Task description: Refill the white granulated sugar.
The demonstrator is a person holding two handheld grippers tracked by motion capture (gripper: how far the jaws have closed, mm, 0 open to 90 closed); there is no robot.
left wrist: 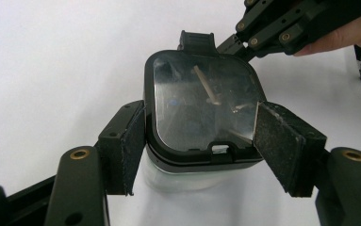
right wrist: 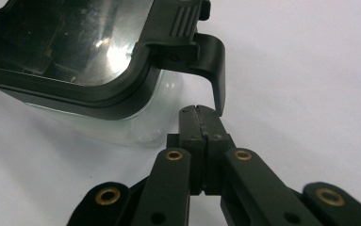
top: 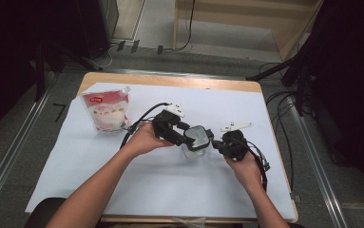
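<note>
A wood table (top: 170, 80) has a big white sheet (top: 160, 185) on it. A pouch (top: 107, 111) w/ a red top and a rice picture stands at the far left of the sheet, well apart from the hands.

Near the middle sits a clear box (top: 197, 142) w/ a black-rimmed see-through lid (left wrist: 201, 103). The lid is on top of the box. A black latch flap (right wrist: 212, 70) sticks out from one side of the lid and hangs down.

Left gripper (top: 187, 137) comes in from the left. Its jaws are open wide, one pad (left wrist: 132, 146) on each side of the box, right at the lid's rim. The left pad looks like it's touching; can't tell if the other one is.

Right gripper (top: 216, 146) is just beside the box on the right. Its jaws are pressed together, nothing between them. The tips (right wrist: 201, 113) sit just under the end of the latch flap, v. close to it; can't tell if they touch.
</note>
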